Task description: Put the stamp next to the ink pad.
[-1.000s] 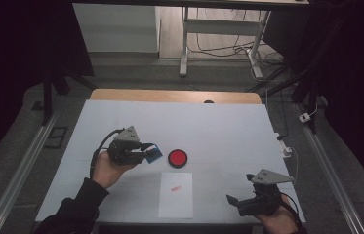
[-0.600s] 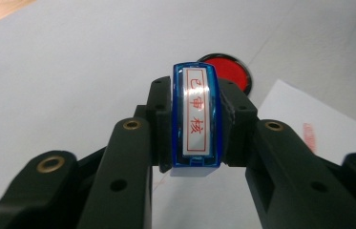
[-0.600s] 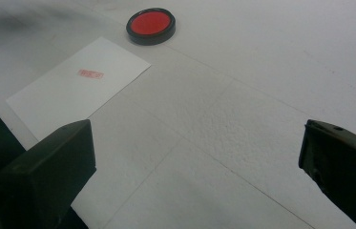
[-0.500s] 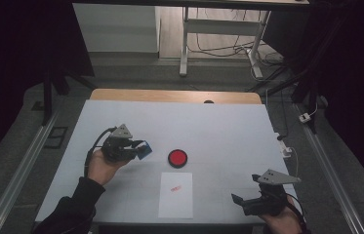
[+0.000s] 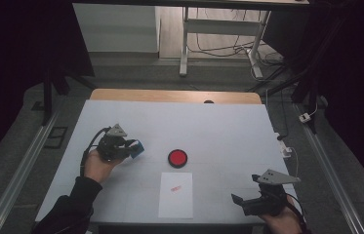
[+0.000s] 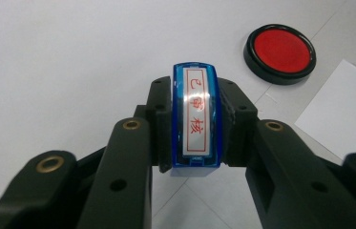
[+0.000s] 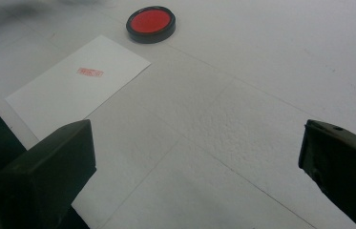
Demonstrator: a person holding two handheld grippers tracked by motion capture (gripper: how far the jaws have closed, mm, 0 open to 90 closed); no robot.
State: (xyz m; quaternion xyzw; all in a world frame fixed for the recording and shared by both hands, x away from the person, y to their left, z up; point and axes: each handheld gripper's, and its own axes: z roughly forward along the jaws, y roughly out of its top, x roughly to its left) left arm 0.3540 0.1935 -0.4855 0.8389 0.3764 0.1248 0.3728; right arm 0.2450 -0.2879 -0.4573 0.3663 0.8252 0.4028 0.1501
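Left gripper (image 5: 133,148) sits left of centre in the high view, held in the person's left hand (image 5: 99,165), cable looping off its back. Jaws clamped on a blue stamp (image 6: 196,119): in the left gripper view the two black pads press on its long sides, and the stamp stands centre frame with its label facing the camera, red characters inside a red outline on a white strip. In the high view the stamp (image 5: 138,147) pokes out at the gripper's right end, pointing toward the red ink pad (image 5: 177,158).

Ink pad: round, black rim, red centre, lid off. Centre of the high view, well apart from the stamp, just above the paper's top edge. Upper right of the left gripper view (image 6: 279,53); top centre of the right gripper view (image 7: 151,23).

Paper sheet (image 5: 176,202): white, lies flat below the ink pad, lower centre of the high view, near the table's front edge. One small red rectangular stamp mark (image 7: 89,72) in its upper half; the mark also shows faintly in the high view (image 5: 175,188). A corner of the sheet enters the left gripper view at right edge (image 6: 338,112).

Right gripper (image 5: 238,201) is at lower right of the high view, held in the right hand (image 5: 279,222), grey three-cornered plate on top. Jaws wide apart, nothing between them: the right gripper view shows bare white table (image 7: 242,119) between the two black pads. It stands right of the paper, apart from it.
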